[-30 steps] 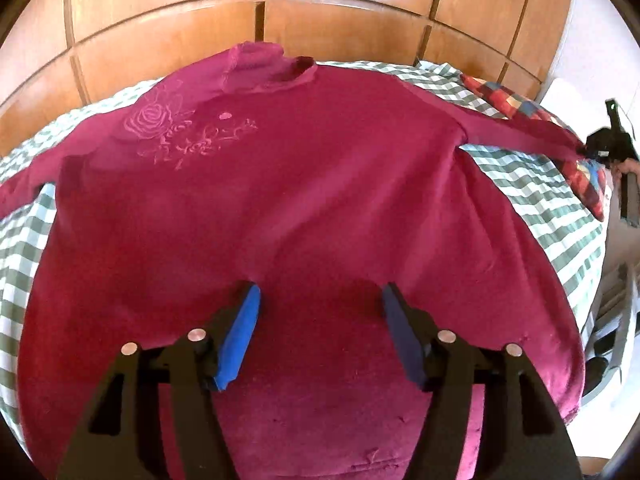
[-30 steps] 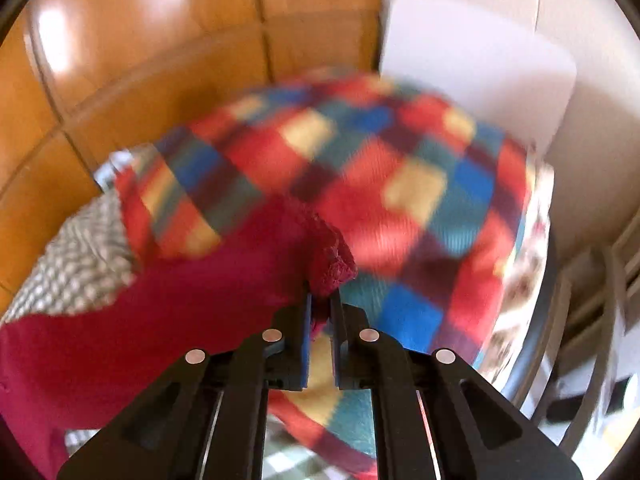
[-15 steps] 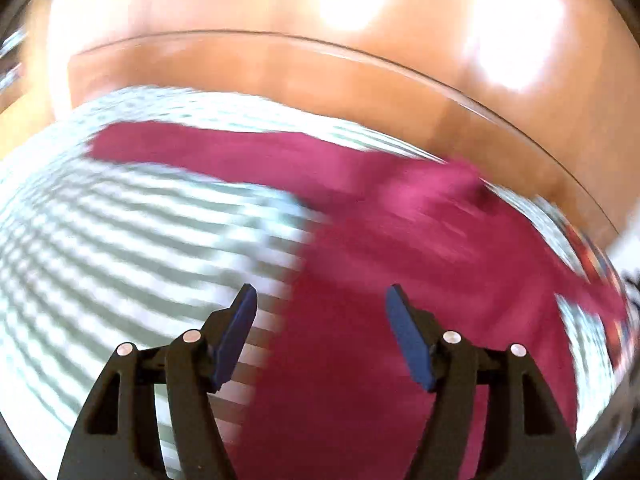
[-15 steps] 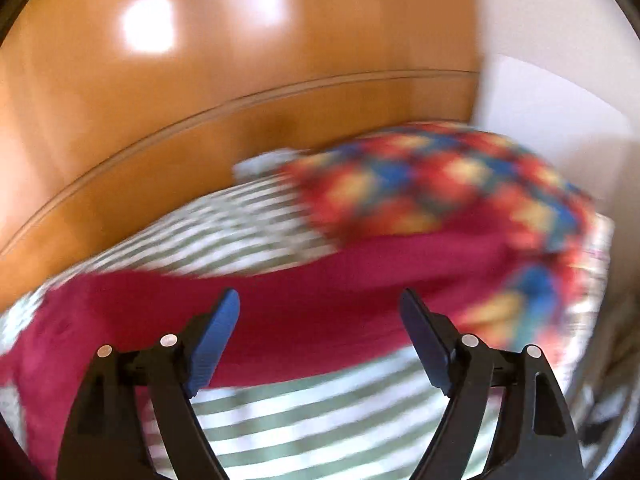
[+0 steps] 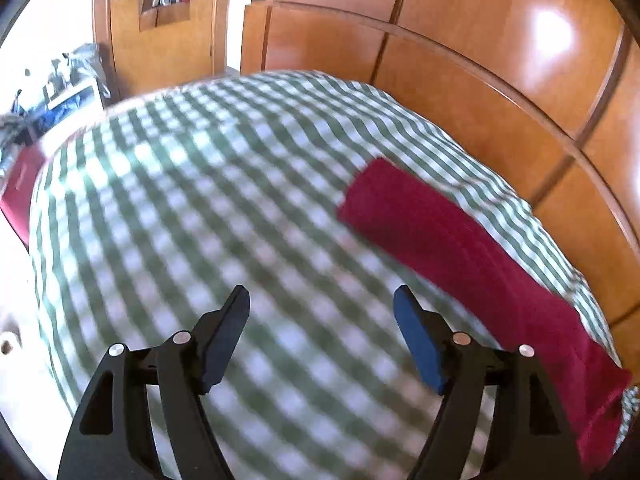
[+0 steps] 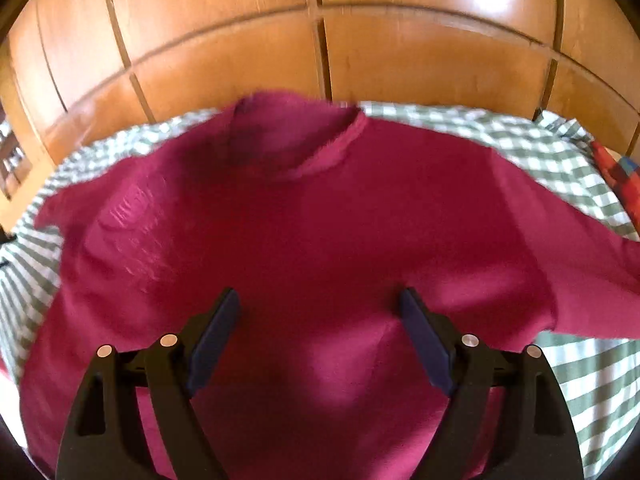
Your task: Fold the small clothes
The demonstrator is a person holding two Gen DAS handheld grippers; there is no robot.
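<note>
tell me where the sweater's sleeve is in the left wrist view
The red sleeve lies flat on the checked bedspread, right of the open left gripper, running diagonally alongside the wooden headboard.

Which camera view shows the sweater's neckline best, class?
The right wrist view. There the red sweater lies spread on the checked bedcover, its neckline toward the wooden headboard, body and both shoulders visible. The left wrist view shows only one sleeve stretched across the bedcover, no neckline.
</note>
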